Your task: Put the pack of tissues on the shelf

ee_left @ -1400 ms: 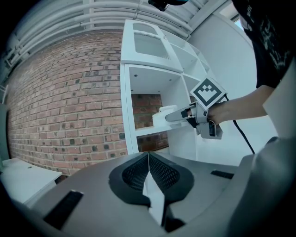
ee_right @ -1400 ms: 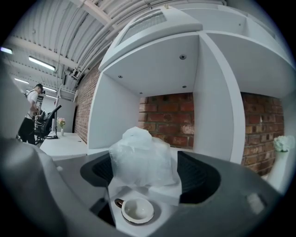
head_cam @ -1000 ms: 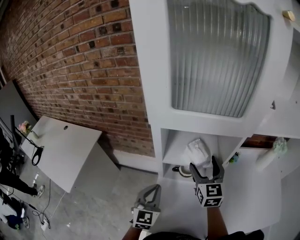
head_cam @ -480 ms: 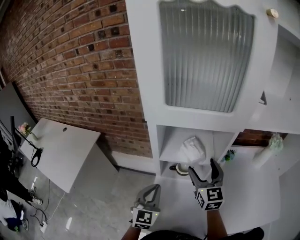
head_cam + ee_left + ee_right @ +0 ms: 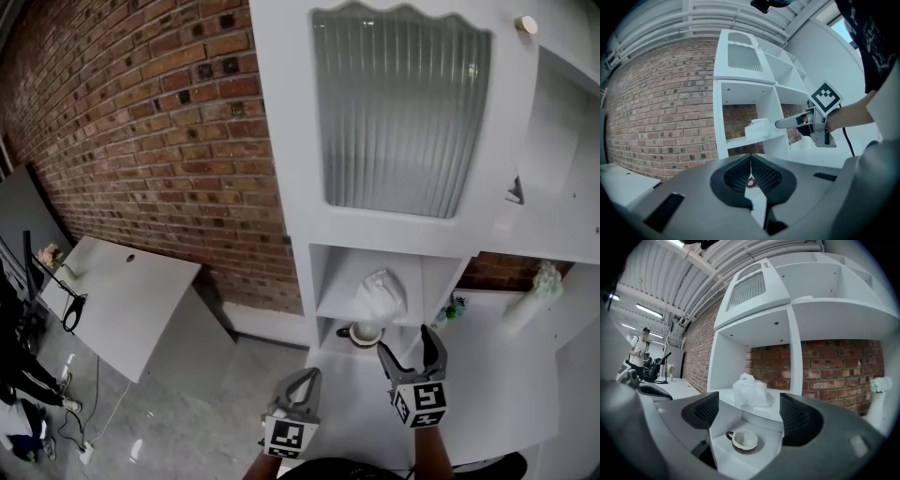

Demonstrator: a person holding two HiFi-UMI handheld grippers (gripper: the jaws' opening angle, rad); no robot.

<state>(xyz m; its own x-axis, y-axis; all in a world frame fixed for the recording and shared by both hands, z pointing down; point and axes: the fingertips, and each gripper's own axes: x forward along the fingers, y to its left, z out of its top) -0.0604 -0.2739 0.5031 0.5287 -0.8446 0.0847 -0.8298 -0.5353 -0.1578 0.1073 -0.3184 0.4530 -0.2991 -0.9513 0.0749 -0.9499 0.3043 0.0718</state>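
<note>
White, crumpled pack of tissues (image 5: 380, 292) sits on the shelf (image 5: 333, 306), print unreadable; right claw (image 5: 407, 339) released, empty; left claw (image 5: 302, 382) clenched.

Red brick wall (image 5: 141, 122) left; glossy grey floor (image 5: 178, 412); white desk (image 5: 122, 300) beside wall; white shelf unit (image 5: 302, 187), ribbed-glass door (image 5: 398, 112).

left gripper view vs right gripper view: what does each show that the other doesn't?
Only left gripper view: the left gripper, jaws shut, and the right gripper side-on. Only right gripper view: a cup in the lower compartment, seen between the open right jaws, and a person far left. Both: the tissues lying on the shelf, and the brick wall.
</note>
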